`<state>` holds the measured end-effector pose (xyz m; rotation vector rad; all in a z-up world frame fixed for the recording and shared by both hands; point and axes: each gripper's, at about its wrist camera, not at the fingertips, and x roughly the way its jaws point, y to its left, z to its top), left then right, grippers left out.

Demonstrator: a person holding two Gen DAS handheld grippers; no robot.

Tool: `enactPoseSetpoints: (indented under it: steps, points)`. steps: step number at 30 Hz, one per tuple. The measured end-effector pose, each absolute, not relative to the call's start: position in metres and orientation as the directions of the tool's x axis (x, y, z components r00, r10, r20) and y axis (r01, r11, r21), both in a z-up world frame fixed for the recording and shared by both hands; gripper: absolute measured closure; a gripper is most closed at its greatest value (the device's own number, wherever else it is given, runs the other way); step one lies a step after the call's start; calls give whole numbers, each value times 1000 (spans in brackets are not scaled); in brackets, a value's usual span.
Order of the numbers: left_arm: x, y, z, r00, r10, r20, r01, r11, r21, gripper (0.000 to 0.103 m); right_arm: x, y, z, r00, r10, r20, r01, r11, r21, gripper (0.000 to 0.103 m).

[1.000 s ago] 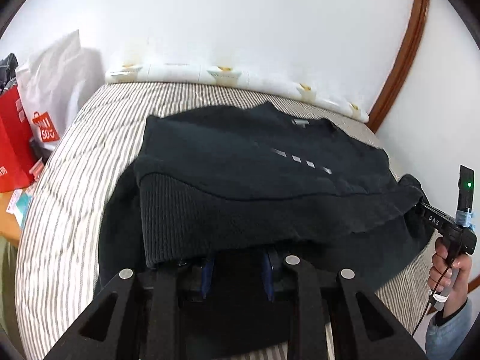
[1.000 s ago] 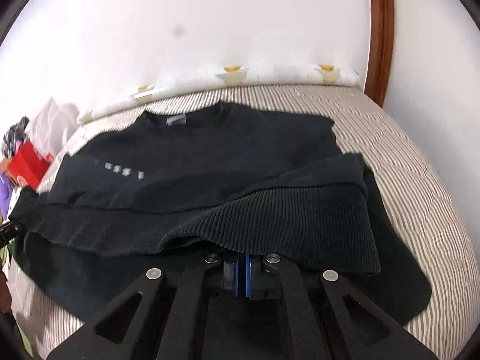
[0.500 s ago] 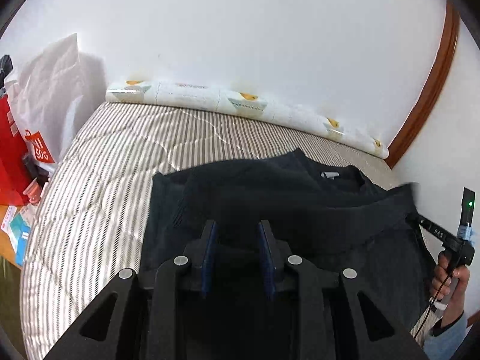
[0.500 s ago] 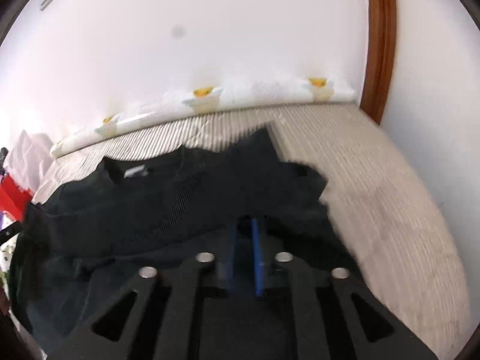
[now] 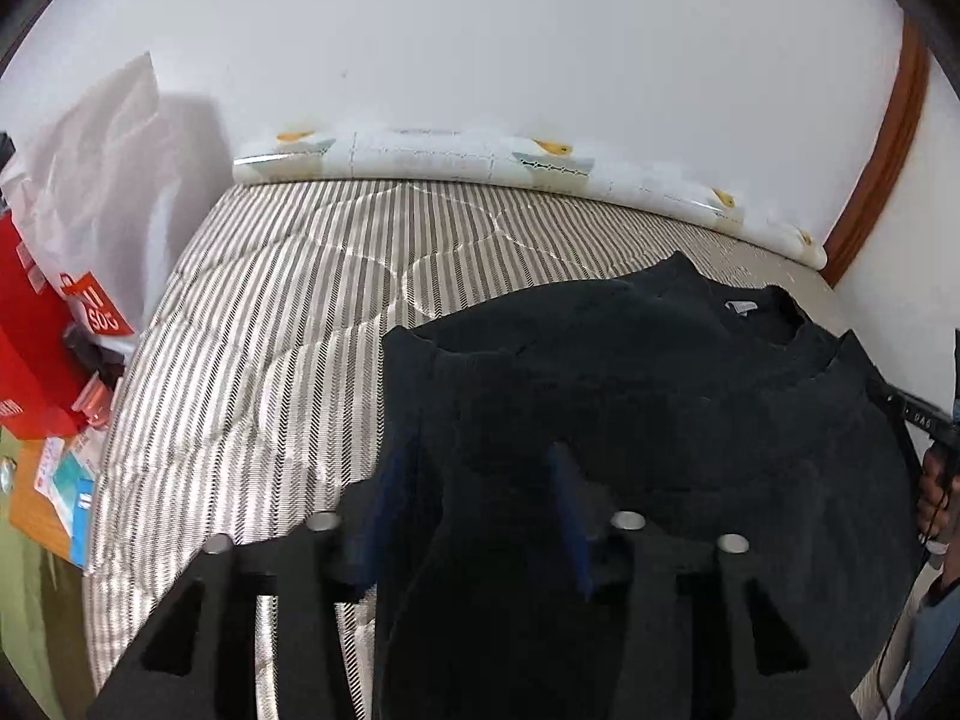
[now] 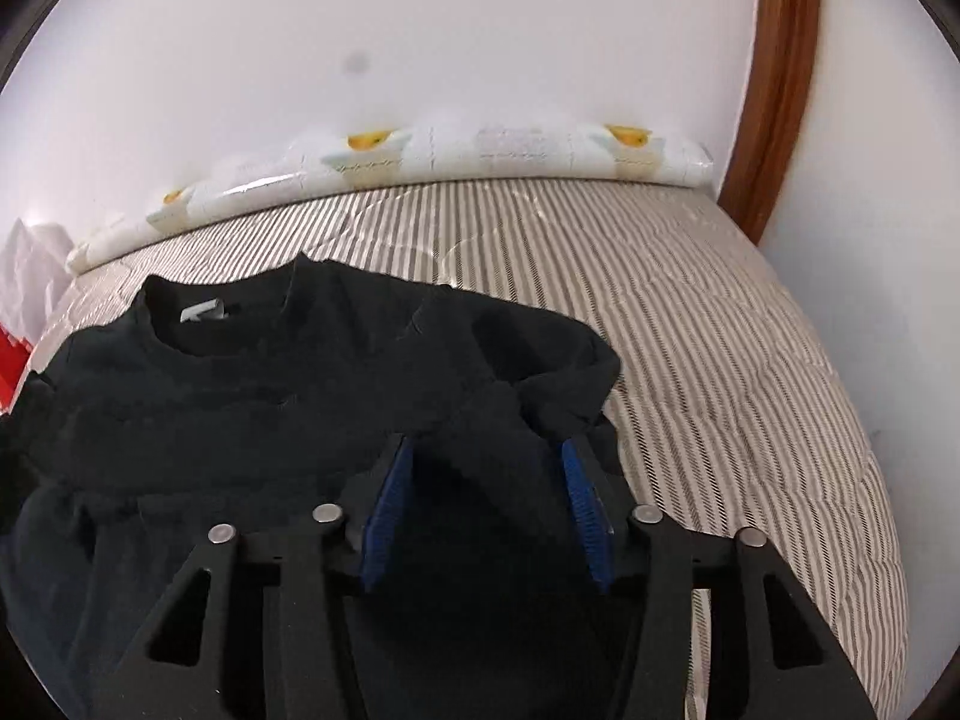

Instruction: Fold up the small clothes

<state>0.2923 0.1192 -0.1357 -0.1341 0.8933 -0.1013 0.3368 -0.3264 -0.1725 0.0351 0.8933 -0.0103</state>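
A striped grey and white quilted bed cover [image 5: 288,324] lies below a plain white wall [image 6: 420,30]. On it sits a black knit sweater [image 5: 630,372], folded over on itself, with its round neck and small white tag at the far side. The left gripper [image 5: 480,468] has its blue pads wide apart, with cloth bunched between them. The right gripper [image 6: 489,468] is spread wide too. The cloth may touch its pads; it is hard to tell. Only the left view shows a red paper bag [image 5: 30,348] at the far left.
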Motion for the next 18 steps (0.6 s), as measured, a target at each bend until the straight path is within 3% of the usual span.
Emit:
enactPoseSetpoints:
  steps: [1, 3, 4, 8, 12, 18]
  points:
    - [291, 119, -135, 625, -147, -766, 34, 986, -161, 87, 337, -325, -173, 628, 15, -778, 14, 999, 31, 74]
    - [284, 114, -128, 660, -120, -741, 32, 991, -132, 91, 335, -324, -173, 633, 16, -774, 1, 1000, 22, 94]
    - [282, 112, -124, 675, -114, -729, 38, 992, -120, 93, 333, -323, -171, 644, 17, -765, -10, 1000, 14, 97]
    - [279, 107, -98, 741, -112, -662, 31, 991, -132, 94, 317, -332, -147, 734, 69, -676, -39, 997, 60, 98]
    - [302, 102, -95, 746, -95, -659, 15, 992, -126, 93, 308, -350, -126, 802, 88, -590, -27, 993, 112, 98]
    - [331, 94, -128, 688, -52, -724, -23, 995, -94, 93, 341, -355, -176, 667, 0, -745, 49, 998, 44, 98]
